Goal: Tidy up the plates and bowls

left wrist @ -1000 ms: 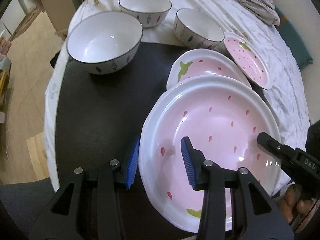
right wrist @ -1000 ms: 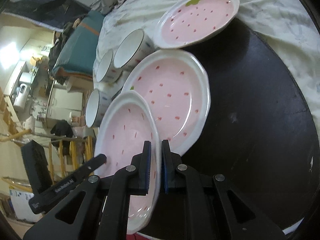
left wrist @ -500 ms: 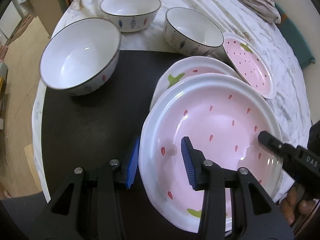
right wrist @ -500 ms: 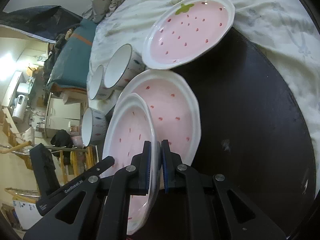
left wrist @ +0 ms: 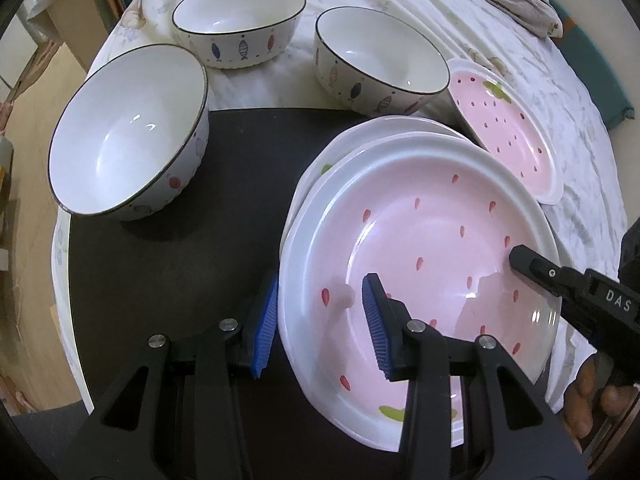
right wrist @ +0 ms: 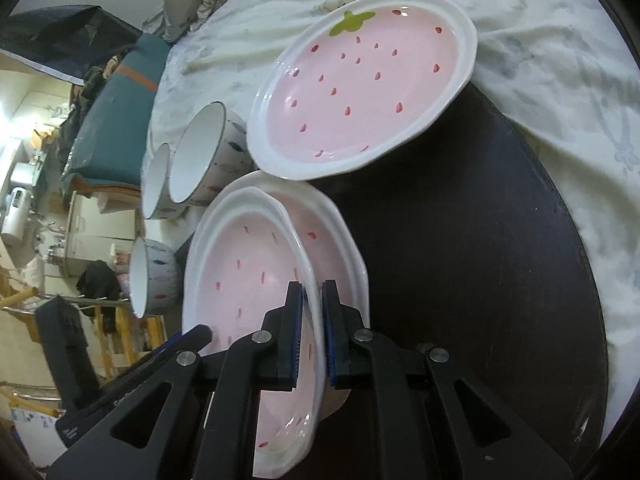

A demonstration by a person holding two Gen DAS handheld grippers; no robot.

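Observation:
A pink strawberry plate (left wrist: 424,248) is held over a second like plate (left wrist: 384,128) on the black round table (left wrist: 168,280). My right gripper (right wrist: 311,332) is shut on its rim; the plate also shows in the right wrist view (right wrist: 244,276), above the lower plate (right wrist: 340,248). My left gripper (left wrist: 320,316) is open, its fingers either side of the plate's near rim, not pinching it. A third strawberry plate (left wrist: 508,120) lies at the right; it also shows in the right wrist view (right wrist: 360,84).
A large white bowl (left wrist: 128,136) stands on the table's left. Two smaller fish-pattern bowls (left wrist: 240,28) (left wrist: 380,60) sit behind on the white cloth (left wrist: 480,20). The right gripper's finger (left wrist: 568,284) reaches in from the right.
The held plate has moved forward over the lower plate, now covering most of it. Both grippers moved with it toward the bowls. The jaws have not changed.

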